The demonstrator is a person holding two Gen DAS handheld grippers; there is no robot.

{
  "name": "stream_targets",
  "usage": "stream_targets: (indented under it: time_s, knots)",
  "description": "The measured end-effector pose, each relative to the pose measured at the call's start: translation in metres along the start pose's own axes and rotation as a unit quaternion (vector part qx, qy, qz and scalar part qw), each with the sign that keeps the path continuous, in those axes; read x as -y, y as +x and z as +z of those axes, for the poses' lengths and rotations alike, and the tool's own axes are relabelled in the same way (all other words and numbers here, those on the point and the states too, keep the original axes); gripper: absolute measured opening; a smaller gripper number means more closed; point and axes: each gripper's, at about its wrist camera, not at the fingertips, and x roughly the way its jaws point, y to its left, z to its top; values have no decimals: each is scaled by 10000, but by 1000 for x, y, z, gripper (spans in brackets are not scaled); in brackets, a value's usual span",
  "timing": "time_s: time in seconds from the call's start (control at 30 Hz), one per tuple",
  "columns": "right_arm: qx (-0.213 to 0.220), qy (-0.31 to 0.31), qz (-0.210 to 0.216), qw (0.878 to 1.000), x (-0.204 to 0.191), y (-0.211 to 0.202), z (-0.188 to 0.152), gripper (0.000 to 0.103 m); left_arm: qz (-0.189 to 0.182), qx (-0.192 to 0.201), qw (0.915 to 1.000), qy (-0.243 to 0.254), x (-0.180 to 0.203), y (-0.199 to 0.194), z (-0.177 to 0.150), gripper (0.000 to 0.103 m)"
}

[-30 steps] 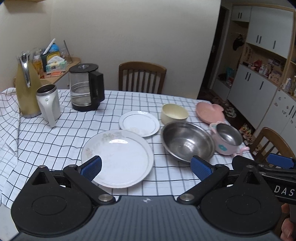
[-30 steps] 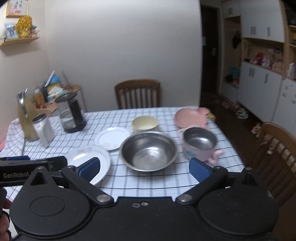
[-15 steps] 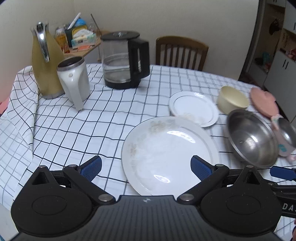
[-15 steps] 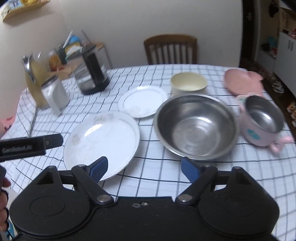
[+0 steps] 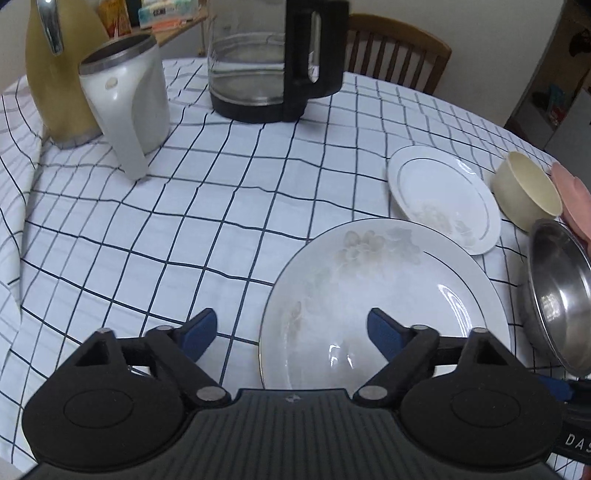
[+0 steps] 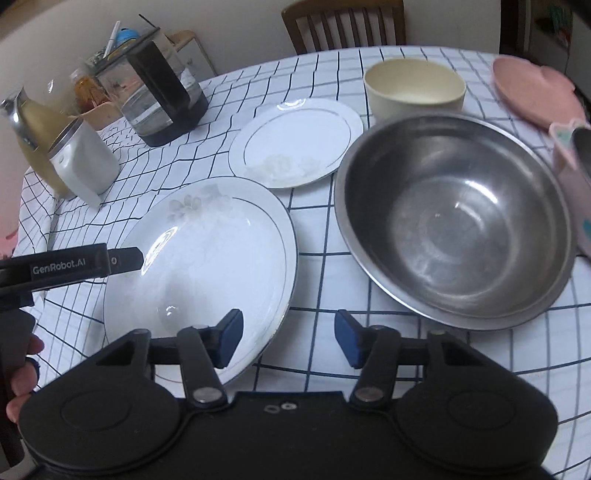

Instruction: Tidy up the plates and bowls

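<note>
A large white plate lies on the checked tablecloth. A small white plate lies behind it. A cream bowl, a steel bowl, a pink plate and a pink steel-lined cup stand to the right. My left gripper is open, its jaws either side of the large plate's near left rim. My right gripper is open over the large plate's near right rim, left of the steel bowl.
A glass kettle, a white jug and a yellow thermos stand at the back left. A wooden chair is behind the table.
Both grippers have moved forward and down toward the table. The left one has swung left to the large plate's left rim; the right one has closed in on its right rim and narrowed its jaws.
</note>
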Motion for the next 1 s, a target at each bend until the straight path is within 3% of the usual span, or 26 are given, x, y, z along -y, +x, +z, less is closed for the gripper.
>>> stream_targets:
  time_s: [0.23,0.37,0.53,0.67,1.0]
  knots:
    - [-159,157,60,9997,2,16,10,38,-126,-274,9994,-150,-10,18,11,61]
    - [-197,210,64,9996,3,21,14,33,-188,-475,9983,-297,-15,27,14,35]
    - [-319,467,253,9981,7,28,16,18,-318,-543,9969,-477,-18,29,14,30]
    - [-341,481,248,9979,7,30,16,13,-360,-556,9963,-540,-19,28,13,25]
    - [-335,475,228,9980,6,30,15,12,-278,-464,9969,-570,-22,20,11,17]
